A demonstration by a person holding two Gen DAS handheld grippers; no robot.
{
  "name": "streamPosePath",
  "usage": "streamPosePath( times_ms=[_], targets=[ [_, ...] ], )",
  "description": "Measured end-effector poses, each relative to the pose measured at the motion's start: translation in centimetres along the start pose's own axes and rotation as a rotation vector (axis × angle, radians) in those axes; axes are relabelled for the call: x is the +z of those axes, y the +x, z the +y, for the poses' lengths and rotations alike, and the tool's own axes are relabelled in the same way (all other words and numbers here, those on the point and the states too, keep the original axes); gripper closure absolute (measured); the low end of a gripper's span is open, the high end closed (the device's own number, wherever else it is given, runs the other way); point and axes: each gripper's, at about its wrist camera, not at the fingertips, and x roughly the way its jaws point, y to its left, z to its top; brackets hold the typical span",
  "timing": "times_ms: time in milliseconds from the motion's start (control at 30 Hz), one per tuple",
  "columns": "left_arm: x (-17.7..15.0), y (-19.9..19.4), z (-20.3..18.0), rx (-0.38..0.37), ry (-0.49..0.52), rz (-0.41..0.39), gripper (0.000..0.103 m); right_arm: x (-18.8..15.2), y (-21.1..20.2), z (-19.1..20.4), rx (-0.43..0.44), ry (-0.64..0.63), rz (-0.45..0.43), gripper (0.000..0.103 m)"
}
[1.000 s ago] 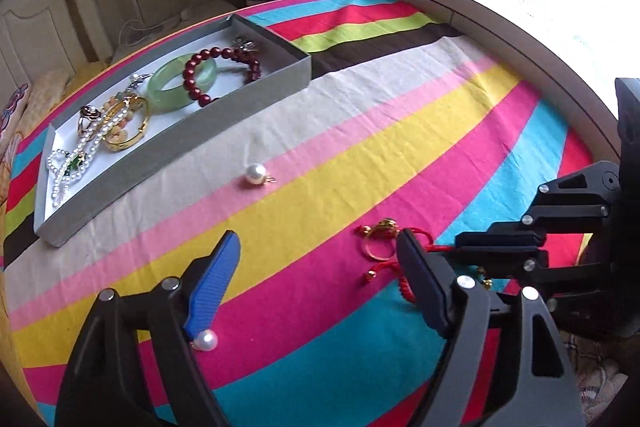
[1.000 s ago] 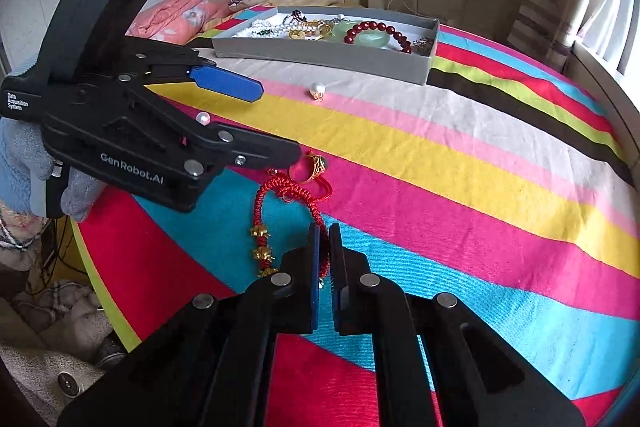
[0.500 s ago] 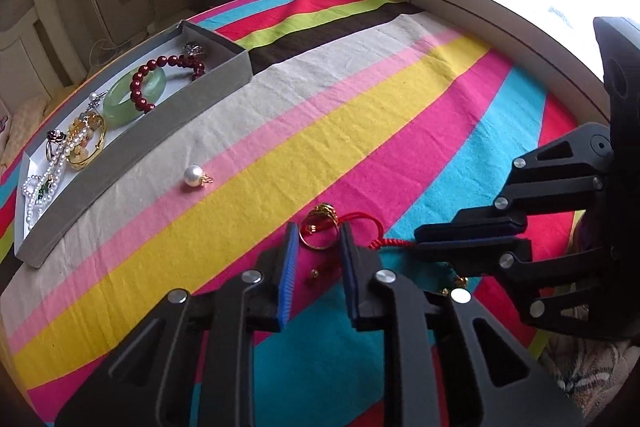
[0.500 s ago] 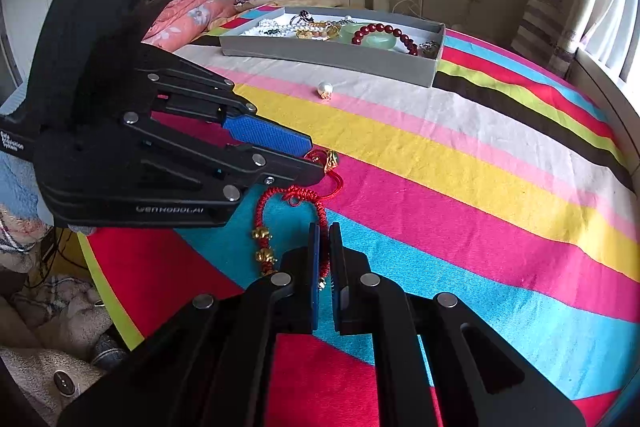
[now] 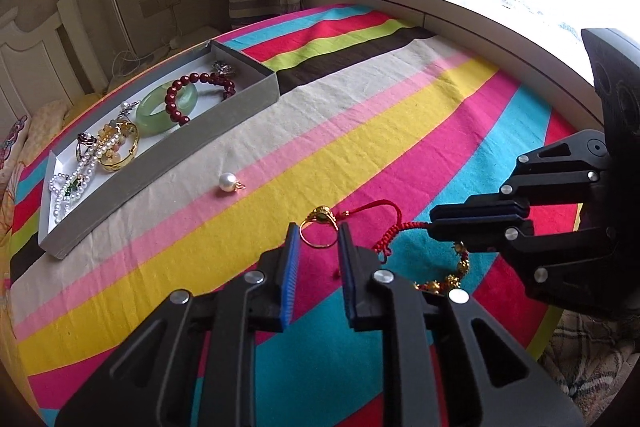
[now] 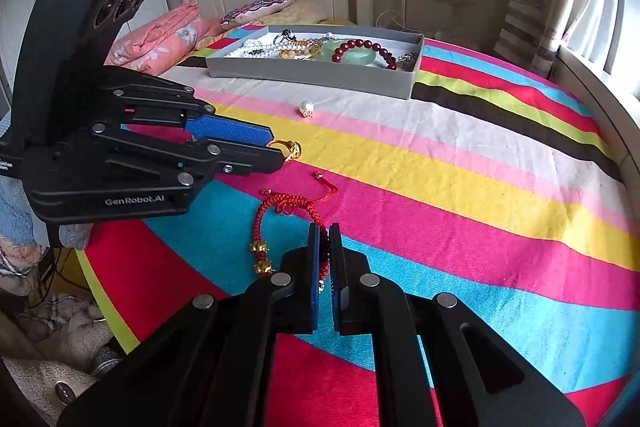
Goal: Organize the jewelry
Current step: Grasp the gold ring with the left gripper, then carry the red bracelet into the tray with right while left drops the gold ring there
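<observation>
A gold ring [image 5: 318, 231] with a small ornate top is sitting between the blue pads of the left hand-held gripper [image 5: 319, 239], whose jaws are closed narrowly on its band, the pads pressing on either side. The ring is resting at the edge where the yellow and magenta stripes of the bed cover [image 5: 400, 131] meet. From the right wrist view, the same ring [image 6: 289, 148] is peeking out at the tips of the left hand-held gripper [image 6: 276, 149].

The right hand-held gripper [image 6: 325, 233] is holding its jaws together, pinching the red braided cord bracelet [image 6: 280, 211]. That bracelet is lying on the teal and magenta stripes, its cord looping in knots, with small gold beads threaded along it and loose red ends trailing toward the ring.

A single white pearl pendant [image 5: 227, 183] with a tiny gold loop is lying alone on the beige and pink stripes, just in front of the grey tray [image 5: 160, 167]. Inside the tray, a pale green jade bangle [image 5: 160, 111] is lying under a dark red bead bracelet [image 5: 192, 87], beside a gold bangle [image 5: 120, 155], a white pearl strand [image 5: 68, 187] and a dark-stoned ring [image 5: 86, 141].
</observation>
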Motion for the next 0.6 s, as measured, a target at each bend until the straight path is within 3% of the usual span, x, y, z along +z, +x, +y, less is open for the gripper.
streamPosePath(
  times_ms=[233,600],
  targets=[
    [-0.7,-1.2,1.5,0.023,-0.026,-0.009,0.084,0.5,-0.8,-0.3,0.002,0.036,-0.04,0.097],
    [-0.9,-2.7,2.6,0.056,-0.036,-0.032,0.084,3.6,-1.8,1.0,-0.027,-0.024,-0.086,0.097]
  ],
)
